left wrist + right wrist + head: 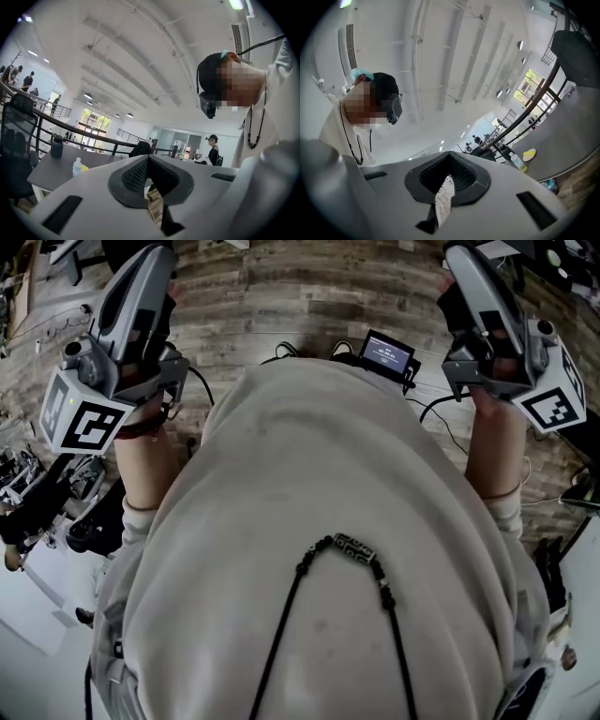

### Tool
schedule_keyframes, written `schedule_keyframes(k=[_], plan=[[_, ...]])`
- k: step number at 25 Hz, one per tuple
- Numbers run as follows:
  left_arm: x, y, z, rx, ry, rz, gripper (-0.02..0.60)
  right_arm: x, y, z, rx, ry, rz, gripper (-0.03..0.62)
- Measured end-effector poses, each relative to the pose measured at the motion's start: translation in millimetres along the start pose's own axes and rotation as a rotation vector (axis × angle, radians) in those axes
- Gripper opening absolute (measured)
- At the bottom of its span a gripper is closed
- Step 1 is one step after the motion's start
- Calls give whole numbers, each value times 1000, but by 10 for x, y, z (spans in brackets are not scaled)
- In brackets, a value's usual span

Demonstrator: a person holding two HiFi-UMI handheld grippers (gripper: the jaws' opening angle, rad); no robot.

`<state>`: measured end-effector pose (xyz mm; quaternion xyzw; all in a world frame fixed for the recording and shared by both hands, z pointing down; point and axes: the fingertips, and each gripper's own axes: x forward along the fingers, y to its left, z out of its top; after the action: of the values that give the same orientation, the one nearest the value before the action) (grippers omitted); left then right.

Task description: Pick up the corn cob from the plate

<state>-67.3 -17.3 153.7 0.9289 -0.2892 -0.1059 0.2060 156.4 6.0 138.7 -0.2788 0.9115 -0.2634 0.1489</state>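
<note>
No corn cob or plate can be made out for certain. A small yellow thing (529, 154) lies beside a clear bottle (516, 161) on a grey table (576, 136); the left gripper view shows the yellow thing (83, 168) too. My left gripper (148, 157) is shut, its dark pads meeting with nothing between them. My right gripper (450, 153) is likewise shut and empty. Both are held up about level at either side of my chest, their marker cubes (80, 418) (555, 399) showing in the head view. Each gripper view looks back across me and the ceiling.
A dark flask (56, 146) stands on the grey table (51, 173), with a black chair (16, 140) and a curved railing (70, 126) beside it. A small screen device (388, 354) with cables lies on the wood floor. Other people stand far off.
</note>
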Motion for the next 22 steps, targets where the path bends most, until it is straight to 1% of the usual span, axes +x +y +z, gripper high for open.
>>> schedule_keyframes(k=[2,3,5,7,9,12,14,15,19,22], plan=[[64,-59,-74,-12,14,-31,2,-44,-40,10,31,-32,-1,17],[98,-86,-122,-13,28,-50,2,-64,-49,40,63,-68,13,17],[178,-103,-188,-9,51,-91,2,-91,-64,152,150,-170,64,17],[296,-79,-205,-19,49,-137,2,-111,-91,232,198,-245,88,17],[420,-24,-198,-47,39,-177,2,-123,-105,235,179,-249,61,17],[528,28,-185,-73,42,-227,2,-101,-54,229,117,-221,12,17],[590,-58,-174,-129,28,-304,2,-84,-2,222,86,-217,-19,17],[635,-106,-177,-145,27,-342,2,-88,20,231,76,-225,-34,17],[816,-172,-114,-127,38,-445,2,-23,57,315,45,-252,-76,17],[830,-129,-9,-120,34,-488,2,96,152,383,1,-245,-96,17]])
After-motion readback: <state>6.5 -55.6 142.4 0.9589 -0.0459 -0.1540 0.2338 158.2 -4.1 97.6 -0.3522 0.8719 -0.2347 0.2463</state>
